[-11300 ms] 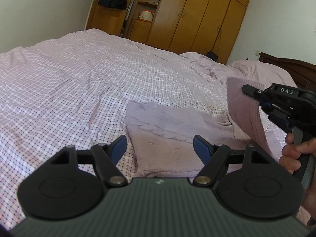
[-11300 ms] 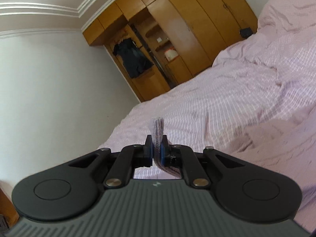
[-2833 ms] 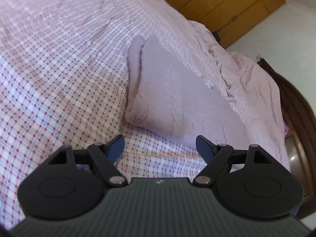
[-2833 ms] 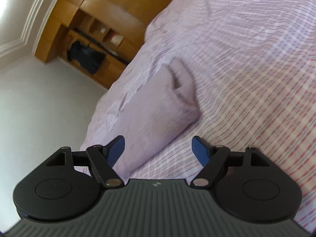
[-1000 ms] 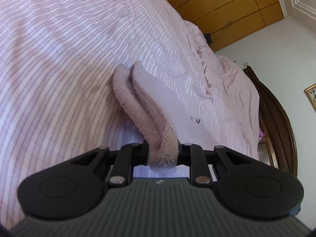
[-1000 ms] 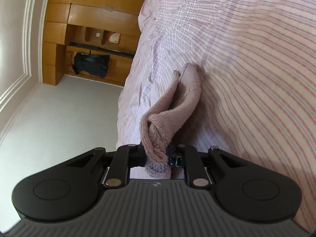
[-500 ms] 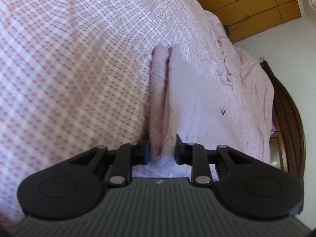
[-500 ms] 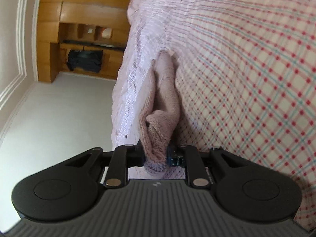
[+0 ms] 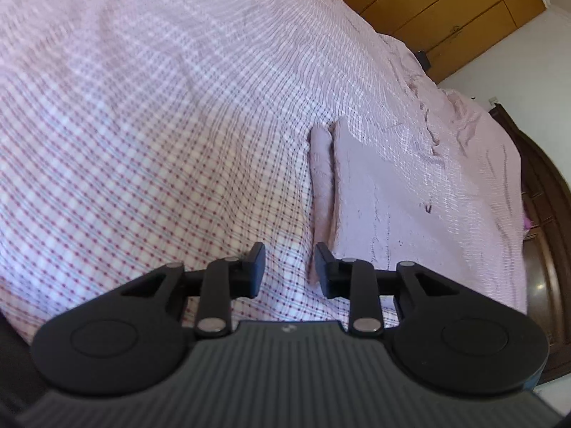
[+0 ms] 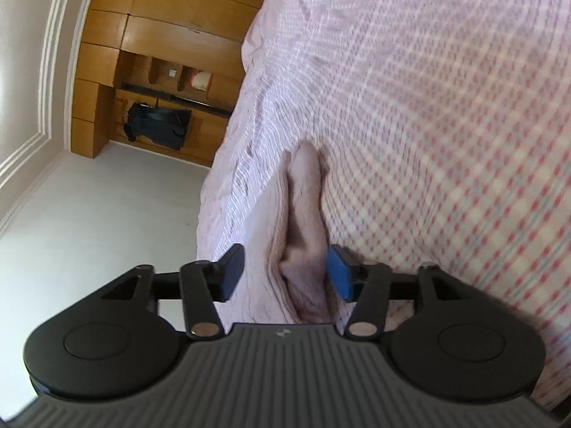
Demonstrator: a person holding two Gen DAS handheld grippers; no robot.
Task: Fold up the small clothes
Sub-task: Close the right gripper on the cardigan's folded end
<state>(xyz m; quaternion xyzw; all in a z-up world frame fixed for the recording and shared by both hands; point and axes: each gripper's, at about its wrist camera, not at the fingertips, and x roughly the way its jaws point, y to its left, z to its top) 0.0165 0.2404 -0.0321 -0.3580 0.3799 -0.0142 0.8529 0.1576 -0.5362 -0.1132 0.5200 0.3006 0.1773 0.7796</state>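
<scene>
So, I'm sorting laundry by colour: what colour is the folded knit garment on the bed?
Dusty pinkish-mauve knit garment, plain; the left wrist view shows it best.

Near end of the folded garment (image 10: 303, 235) hidden behind the right hand-held gripper (image 10: 285, 271) body. Checked bedcover (image 10: 464, 142) blurred at right. Shelf items (image 10: 201, 80) in the wardrobe too small to identify. Dark headboard (image 9: 546, 249) cut off by the frame edge.

Both grippers, left (image 9: 287, 273) and right (image 10: 285, 273), have just been opening, releasing the folded cloth (image 9: 385, 192) onto the bed (image 9: 142, 125).
</scene>
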